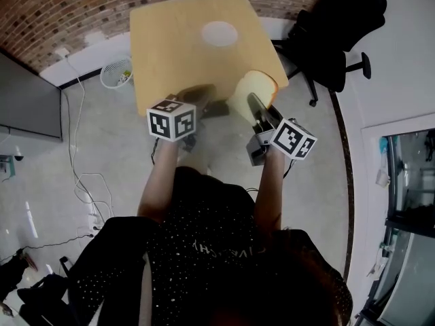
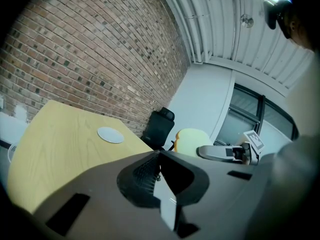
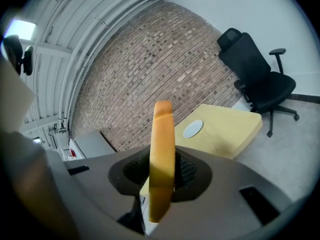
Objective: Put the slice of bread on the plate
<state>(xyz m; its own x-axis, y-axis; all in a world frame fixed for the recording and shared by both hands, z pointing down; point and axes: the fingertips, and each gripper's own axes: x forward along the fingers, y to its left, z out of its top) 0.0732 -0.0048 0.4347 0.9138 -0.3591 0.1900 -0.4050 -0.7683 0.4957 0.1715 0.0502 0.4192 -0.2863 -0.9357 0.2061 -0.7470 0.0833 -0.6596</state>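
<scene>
Golden bread slice [image 3: 162, 134] upright, pinched in level right tool [image 3: 162, 176] — left tool [image 2: 160, 156] pressed together

A wooden table [image 1: 170, 53] fills the upper centre, brick wall [image 1: 61, 12] behind it. Black chair [image 1: 336, 26] upper right; white wire basket [image 1: 117, 73] and cables [image 1: 81, 182] on the grey floor [image 1: 109, 148] left.

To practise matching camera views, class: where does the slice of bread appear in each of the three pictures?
Head view: slice of bread, just right of centre.
Left gripper view: right of centre, beyond the jaws.
Right gripper view: dead centre, edge-on between the jaws.
Shared landmark: the white plate.
</scene>
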